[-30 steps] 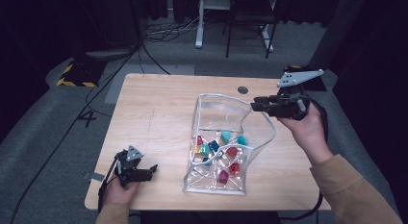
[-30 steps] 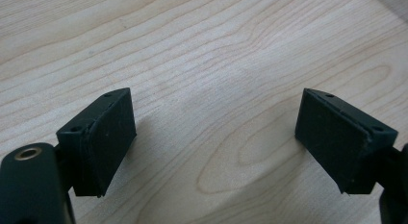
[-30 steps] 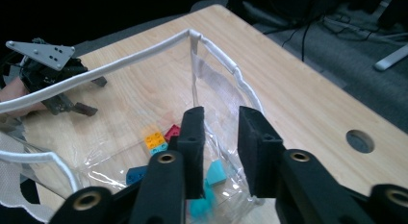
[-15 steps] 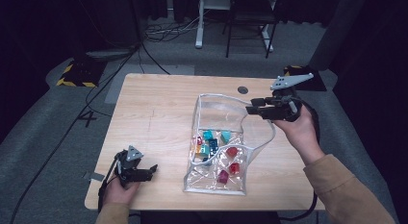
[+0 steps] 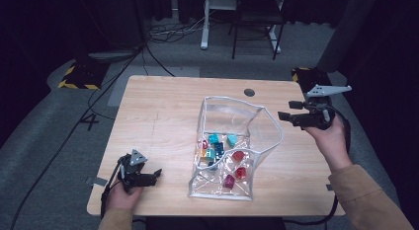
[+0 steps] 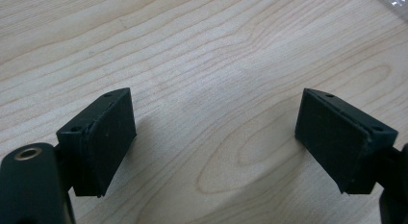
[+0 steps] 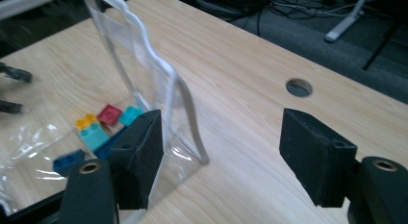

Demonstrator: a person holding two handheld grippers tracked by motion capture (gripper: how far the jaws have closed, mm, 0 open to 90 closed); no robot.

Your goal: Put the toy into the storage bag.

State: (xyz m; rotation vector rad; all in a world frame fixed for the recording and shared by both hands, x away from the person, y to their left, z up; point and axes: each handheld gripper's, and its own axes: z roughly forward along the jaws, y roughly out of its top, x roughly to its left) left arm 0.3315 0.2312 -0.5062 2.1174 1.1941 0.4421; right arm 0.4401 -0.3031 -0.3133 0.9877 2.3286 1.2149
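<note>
Where the desk (image 5: pixel 163 121) edge is nearest the person, the left gripper (image 5: pixel 154 176) rests low on bare light wood grain, fingers (image 6: pixel 103 137) spread wide with nothing between them. Clear plastic bag (image 5: pixel 232 141) lies mid-desk, well apart from left gripper, to its right. Bag bottom flat on the wood, white-rimmed mouth standing up and gaping at the far end. Inside: small toy blocks (image 5: pixel 217 151), teal, blue, orange and red ones clustered mid-bag, dark red ones nearer the front. Right gripper (image 5: pixel 285 115) held up off the desk just beside the bag's right rim; in the right gripper view its fingers (image 7: pixel 139 156) are apart, one finger right against the clear bag wall, rim strip (image 7: pixel 187 118) between the two fingers, not clamped. Round cable hole (image 5: pixel 249 92) in the desk beyond the bag. Farther back: grey carpet floor (image 5: pixel 64 126), black cables (image 5: pixel 163 35), a yellow-black striped block (image 5: pixel 79 74), white stand legs (image 5: pixel 205 40), chair legs (image 5: pixel 257 37), dark curtains around.
</note>
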